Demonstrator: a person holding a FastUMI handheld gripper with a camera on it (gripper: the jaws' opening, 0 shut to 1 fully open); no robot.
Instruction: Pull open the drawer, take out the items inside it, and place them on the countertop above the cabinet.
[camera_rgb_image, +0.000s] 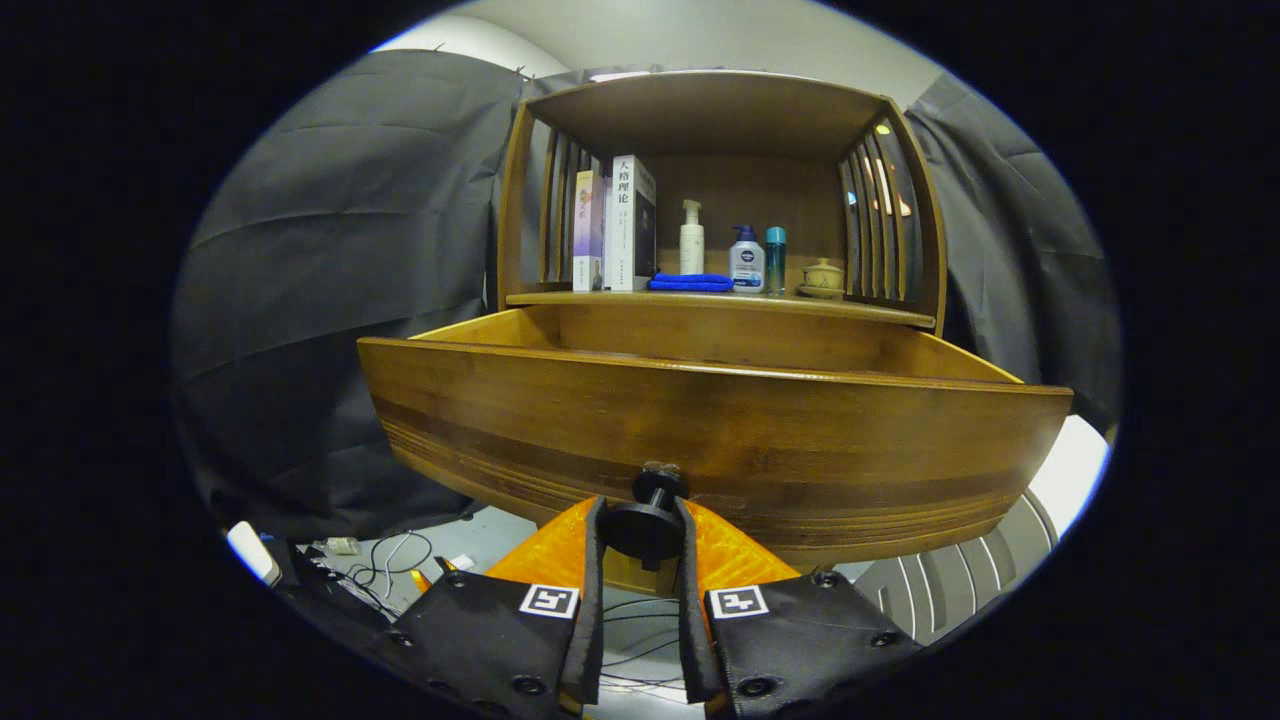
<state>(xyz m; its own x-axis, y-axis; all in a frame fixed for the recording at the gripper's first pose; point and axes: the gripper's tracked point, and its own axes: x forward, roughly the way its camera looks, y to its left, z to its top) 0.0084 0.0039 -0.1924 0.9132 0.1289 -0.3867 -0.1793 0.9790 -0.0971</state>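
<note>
Tool (643, 525) clamped on the knob (652, 520), drawer (715, 440) well out: pull further and it could slide clean off its runners.

Tool (642, 530) with 2 screwed plates, 2 square markers, ribbed orange body

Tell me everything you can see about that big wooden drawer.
The drawer is brown wood with darker grain bands across its front, which looks bowed through the lens. It is pulled out from under the countertop, its side walls running back beneath it. What lies inside is hidden behind the front panel. A dark round knob juts from the lower middle of the front, and the gripper is closed on that knob, one finger on each side.
</note>
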